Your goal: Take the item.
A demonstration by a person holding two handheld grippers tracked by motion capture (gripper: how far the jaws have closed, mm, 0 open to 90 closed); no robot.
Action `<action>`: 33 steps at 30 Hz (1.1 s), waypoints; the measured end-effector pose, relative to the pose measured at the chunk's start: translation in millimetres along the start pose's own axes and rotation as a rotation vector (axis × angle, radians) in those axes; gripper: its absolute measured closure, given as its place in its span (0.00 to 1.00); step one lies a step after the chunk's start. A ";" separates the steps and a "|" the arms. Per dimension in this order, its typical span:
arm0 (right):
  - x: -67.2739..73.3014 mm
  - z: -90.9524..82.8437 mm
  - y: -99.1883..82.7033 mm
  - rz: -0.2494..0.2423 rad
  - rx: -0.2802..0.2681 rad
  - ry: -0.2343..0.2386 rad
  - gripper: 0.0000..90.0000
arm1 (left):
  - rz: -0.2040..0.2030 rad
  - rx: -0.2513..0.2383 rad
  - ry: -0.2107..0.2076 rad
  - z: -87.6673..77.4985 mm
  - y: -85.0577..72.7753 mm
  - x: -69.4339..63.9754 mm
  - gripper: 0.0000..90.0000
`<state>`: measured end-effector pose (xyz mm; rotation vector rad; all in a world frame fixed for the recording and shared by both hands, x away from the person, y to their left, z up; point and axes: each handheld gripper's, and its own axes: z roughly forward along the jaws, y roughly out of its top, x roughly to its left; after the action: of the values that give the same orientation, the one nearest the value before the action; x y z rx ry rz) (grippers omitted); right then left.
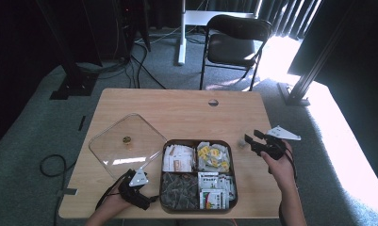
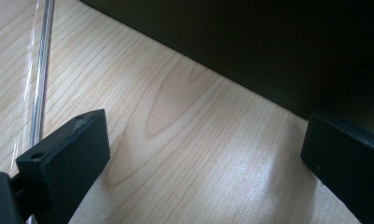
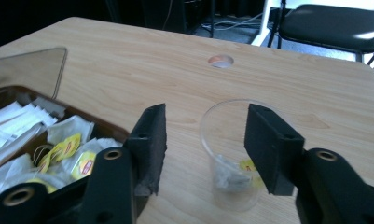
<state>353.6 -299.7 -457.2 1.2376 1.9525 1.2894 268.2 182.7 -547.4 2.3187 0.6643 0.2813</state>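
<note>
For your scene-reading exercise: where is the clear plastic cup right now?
In the right gripper view, the clear plastic cup stands on the table just beyond the open right gripper, right of the compartment tray.

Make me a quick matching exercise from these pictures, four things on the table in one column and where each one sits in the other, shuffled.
1 clear lid
2 clear cup
3 compartment box
4 left gripper

A just beyond the open right gripper, tea bag inside
B flat on the table, left of the box
C table's front middle
D open over bare wood at the front left

Pairs: 1-B, 2-A, 3-C, 4-D
</note>
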 end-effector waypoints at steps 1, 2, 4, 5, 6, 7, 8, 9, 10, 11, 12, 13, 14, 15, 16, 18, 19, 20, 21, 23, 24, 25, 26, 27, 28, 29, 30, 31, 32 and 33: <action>1.8 -0.8 -1.0 -0.012 -0.006 0.001 0.51 | 0.000 0.000 0.000 0.0 0.0 0.0 0.01; 3.4 -1.4 -1.9 -0.017 -0.017 0.012 0.49 | 0.000 0.000 0.000 0.0 0.0 0.0 0.01; 6.6 -2.8 -3.4 -0.027 -0.029 0.033 0.44 | 0.000 0.000 0.000 0.0 0.0 0.0 0.01; 8.1 -3.4 -4.2 -0.034 -0.027 0.041 0.43 | 0.000 0.000 0.000 0.0 0.0 0.0 0.01; 9.5 -3.8 -5.0 -0.048 -0.026 0.045 0.41 | -0.001 0.000 0.000 0.0 0.0 0.0 0.01; 10.8 -4.4 -5.7 -0.054 -0.022 0.044 0.39 | 0.000 0.000 0.000 0.0 0.0 0.0 0.01; 11.5 -4.8 -6.3 -0.056 -0.022 0.048 0.38 | -0.001 0.000 0.000 0.0 0.0 -0.1 0.01; 11.5 -4.8 -6.3 -0.056 -0.022 0.048 0.38 | -0.001 0.000 0.000 0.0 0.0 -0.1 0.01; 12.1 -5.3 -7.2 -0.057 -0.024 0.052 0.37 | -0.001 0.000 0.000 0.0 0.0 0.0 0.01; 13.8 -6.7 -10.1 -0.056 -0.027 0.068 0.34 | 0.000 0.000 0.001 0.0 0.0 0.0 0.01; 14.6 -7.1 -11.4 -0.055 -0.025 0.072 0.33 | 0.000 0.000 0.000 0.0 0.0 0.0 0.01; 15.5 -7.6 -13.0 -0.057 -0.021 0.073 0.32 | 0.000 0.000 0.000 0.0 0.0 0.0 0.01; 16.5 -7.9 -14.5 -0.063 -0.017 0.076 0.32 | 0.000 0.000 0.000 0.0 0.0 0.0 0.01; 17.3 -8.2 -16.1 -0.064 -0.015 0.076 0.31 | 0.000 0.000 0.000 0.0 0.0 0.0 0.01; 18.1 -8.4 -17.8 -0.064 -0.013 0.079 0.30 | 0.000 0.000 0.000 0.0 0.0 0.0 0.01; 19.9 -8.8 -21.6 -0.071 -0.015 0.090 0.28 | 0.000 0.000 0.000 0.0 0.0 0.0 0.01; 20.8 -9.2 -23.3 -0.069 -0.016 0.088 0.25 | 0.000 0.000 0.000 0.0 0.0 0.0 0.01; 21.2 -9.5 -25.1 -0.068 -0.014 0.090 0.25 | 0.002 0.000 0.001 0.0 0.0 0.1 0.01; 22.0 -9.8 -27.0 -0.066 -0.014 0.091 0.25 | 0.000 -0.001 0.001 0.1 0.0 0.0 0.01; 23.3 -10.2 -31.1 -0.068 -0.007 0.093 0.23 | -0.001 -0.001 0.000 0.1 0.0 0.0 0.01; 23.8 -10.2 -33.2 -0.067 -0.005 0.096 0.23 | 0.000 0.000 0.000 0.0 0.0 0.0 0.01; 24.1 -10.3 -35.5 -0.066 -0.001 0.099 0.23 | 0.000 0.000 0.000 0.0 0.0 0.0 0.01; 24.3 -10.6 -37.7 -0.065 0.001 0.100 0.22 | 0.000 0.000 0.000 0.0 0.0 0.0 0.01; 24.4 -11.0 -39.7 -0.063 0.000 0.102 0.22 | -0.001 -0.001 0.000 0.1 0.0 0.0 0.01; 24.5 -11.3 -41.6 -0.061 -0.001 0.104 0.22 | -0.001 -0.001 0.000 0.1 0.0 0.0 0.01; 24.4 -11.8 -43.4 -0.061 0.001 0.105 0.22 | -0.001 -0.001 0.000 0.1 0.0 0.0 0.01; 24.6 -12.4 -45.1 -0.060 0.000 0.105 0.22 | 0.000 -0.001 0.000 0.1 0.0 0.0 0.01; 24.7 -12.9 -46.9 -0.061 0.001 0.108 0.22 | 0.000 0.000 0.000 0.1 0.0 0.0 0.01; 24.9 -13.6 -48.7 -0.060 0.003 0.110 0.22 | -0.001 -0.001 0.000 0.1 0.0 0.0 0.01; 24.7 -14.3 -50.7 -0.062 0.005 0.107 0.21 | 0.000 0.000 0.000 0.0 0.0 0.0 0.01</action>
<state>309.7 -291.7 -494.6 1.1228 2.0532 1.3451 268.2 182.7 -547.4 2.3185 0.6646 0.2810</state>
